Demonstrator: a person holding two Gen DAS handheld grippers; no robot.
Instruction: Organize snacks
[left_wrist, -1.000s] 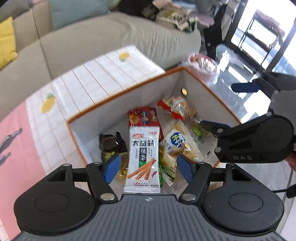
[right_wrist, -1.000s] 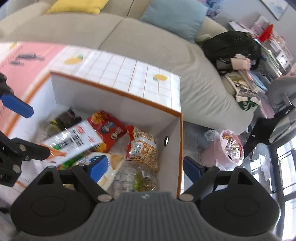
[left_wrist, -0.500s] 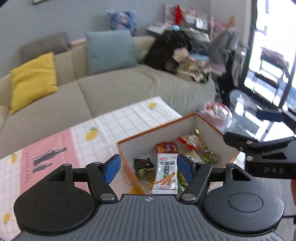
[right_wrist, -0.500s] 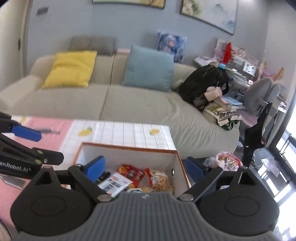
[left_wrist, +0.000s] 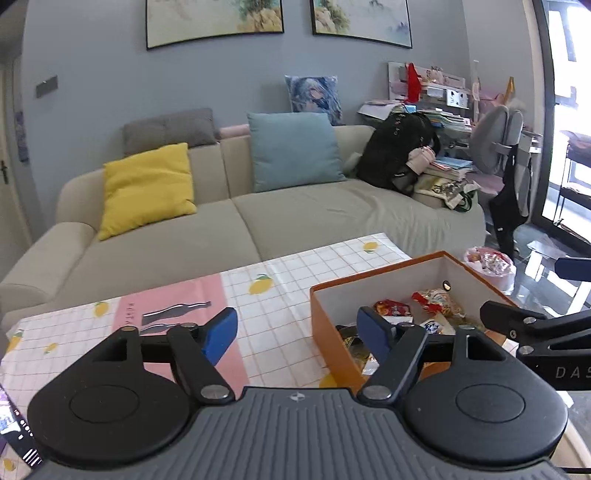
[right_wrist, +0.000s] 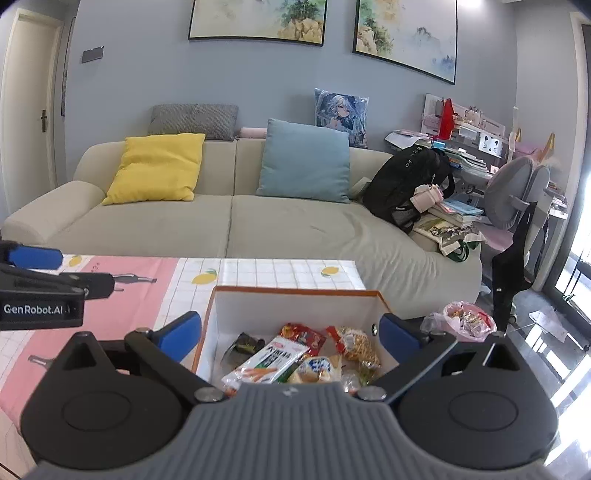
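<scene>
Left wrist view: up and back from the box (left_wrist: 376, 284) now, sofa filling the frame where snacks did a second ago. Left gripper (left_wrist: 295, 330) empty, jaws opening wide.

Right wrist view: same retreat. Right gripper (right_wrist: 290, 334) opening to its widest, nothing between the pads. Carrot-stick packet (right_wrist: 271, 363) lying inside the box among other snacks (right_wrist: 352, 349). Looks like a finished drop.

Assorted snack packets (right_wrist: 295, 360) lie jumbled inside the open orange-rimmed white box (right_wrist: 295, 308), directly ahead of the right claw (right_wrist: 291, 334).
</scene>
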